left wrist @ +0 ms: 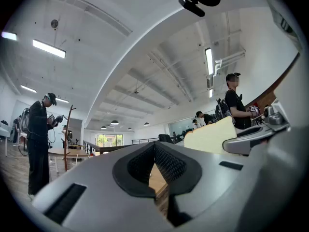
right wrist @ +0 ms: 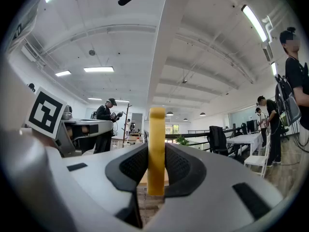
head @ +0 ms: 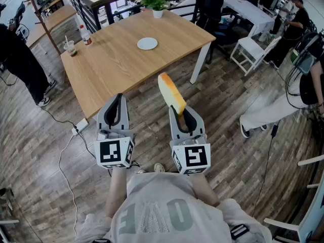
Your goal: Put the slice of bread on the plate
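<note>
In the head view a small white plate (head: 147, 43) lies on the wooden table (head: 116, 65), well ahead of both grippers. My right gripper (head: 178, 111) is shut on the slice of bread (head: 171, 92), a yellow-crusted slice held upright on its edge over the floor, short of the table's near side. In the right gripper view the bread (right wrist: 156, 144) stands clamped between the dark pads (right wrist: 176, 166). My left gripper (head: 119, 99) is level beside it, shut with nothing in it. Its tips meet in the left gripper view (left wrist: 154, 146), where the bread (left wrist: 212, 137) shows to the right.
A potted plant (head: 157, 8), a drink cup (head: 70, 47) and a bottle (head: 85, 35) stand on the table. A power strip with a cable (head: 79, 126) lies on the wood floor. A person in dark clothes (head: 17, 59) stands left; a white chair (head: 251, 49) and seated people are at the right.
</note>
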{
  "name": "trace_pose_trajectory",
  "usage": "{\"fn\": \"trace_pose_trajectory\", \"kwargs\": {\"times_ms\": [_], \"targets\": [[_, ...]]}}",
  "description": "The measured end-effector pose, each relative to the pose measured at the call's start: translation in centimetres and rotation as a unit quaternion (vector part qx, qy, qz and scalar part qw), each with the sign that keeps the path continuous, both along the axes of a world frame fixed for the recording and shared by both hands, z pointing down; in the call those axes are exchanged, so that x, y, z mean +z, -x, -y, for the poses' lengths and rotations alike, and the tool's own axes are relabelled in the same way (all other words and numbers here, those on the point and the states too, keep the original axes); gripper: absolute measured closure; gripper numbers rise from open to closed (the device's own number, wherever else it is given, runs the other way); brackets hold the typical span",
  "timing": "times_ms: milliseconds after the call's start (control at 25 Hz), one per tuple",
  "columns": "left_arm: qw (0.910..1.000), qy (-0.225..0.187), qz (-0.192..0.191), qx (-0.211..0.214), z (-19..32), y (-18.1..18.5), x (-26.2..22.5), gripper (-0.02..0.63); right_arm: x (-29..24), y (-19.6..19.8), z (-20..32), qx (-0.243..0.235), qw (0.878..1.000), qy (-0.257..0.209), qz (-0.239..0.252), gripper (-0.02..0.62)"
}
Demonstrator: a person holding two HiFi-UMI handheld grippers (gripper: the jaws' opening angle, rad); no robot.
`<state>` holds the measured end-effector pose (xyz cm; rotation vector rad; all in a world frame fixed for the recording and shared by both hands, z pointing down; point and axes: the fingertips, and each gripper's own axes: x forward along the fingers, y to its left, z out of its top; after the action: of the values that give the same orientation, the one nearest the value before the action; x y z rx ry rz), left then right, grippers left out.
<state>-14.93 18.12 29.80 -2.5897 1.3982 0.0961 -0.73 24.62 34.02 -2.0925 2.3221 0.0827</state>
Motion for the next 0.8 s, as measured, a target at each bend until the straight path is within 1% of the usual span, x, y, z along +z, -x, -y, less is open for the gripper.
{"fn": "trace_pose_trajectory", "kwargs": {"times_ms": [200, 400, 680, 800], "targets": [[1.0000, 0.000, 0.001, -0.001, 0.6, -1.0, 0.5, 0.598, 0.0, -1.4, 0.6, 0.001, 1.000, -0.006, 0.000, 0.503], [0.9998, 0.014, 0.008, -0.014, 1.2, -0.4, 1.4, 0.598, 1.4, -1.2, 0.9, -0.008, 1.000, 0.007, 0.011, 0.503], [0.9998, -0.003, 0.019, -0.009, 2.5, -2.2, 0.6, 0.597, 0.9, -2.5, 1.3, -0.009, 1.000, -0.013, 0.010, 0.503], [0.9996, -0.001, 0.025, -0.013, 2.5, -2.3, 0.9, 0.597, 2.2, -2.6, 1.2, -0.009, 1.000, 0.005, 0.017, 0.503]]}}
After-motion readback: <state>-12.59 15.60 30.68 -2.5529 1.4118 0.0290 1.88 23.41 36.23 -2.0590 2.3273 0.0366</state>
